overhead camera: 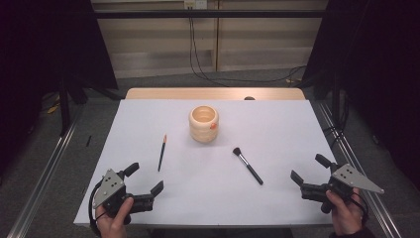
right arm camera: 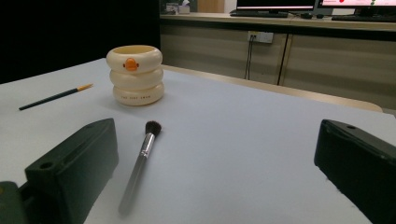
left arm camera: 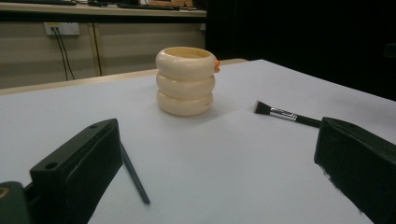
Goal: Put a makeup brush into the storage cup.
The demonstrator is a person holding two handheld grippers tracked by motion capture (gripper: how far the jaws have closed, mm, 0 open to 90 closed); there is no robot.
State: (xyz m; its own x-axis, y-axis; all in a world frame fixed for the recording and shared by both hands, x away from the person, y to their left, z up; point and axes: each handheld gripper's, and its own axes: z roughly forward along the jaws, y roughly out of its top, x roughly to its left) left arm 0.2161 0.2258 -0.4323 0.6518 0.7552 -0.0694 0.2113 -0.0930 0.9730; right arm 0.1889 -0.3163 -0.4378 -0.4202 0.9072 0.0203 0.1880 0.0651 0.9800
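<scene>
A cream holder (overhead camera: 203,124) shaped like three stacked rings, with an orange duck mark, stands upright at the middle back of the white table (overhead camera: 282,124). A thin dark pencil (overhead camera: 162,152) with an orange tip lies to its left. A black makeup brush (overhead camera: 247,165) lies to its right, bristles toward the holder. My left gripper (overhead camera: 145,178) rests near the front left corner, open and holding nothing. My right gripper (overhead camera: 308,168) sits at the front right, also open and holding nothing. In the left gripper view the holder (left arm camera: 186,81), pencil (left arm camera: 134,175) and brush (left arm camera: 287,114) lie ahead.
The table's wooden back edge (overhead camera: 213,93) shows beyond the white sheet. Metal rails (overhead camera: 47,163) run along both sides on the floor, and cables (overhead camera: 198,59) hang down the back wall. Dark curtains flank the scene. Bare white surface spreads between the grippers.
</scene>
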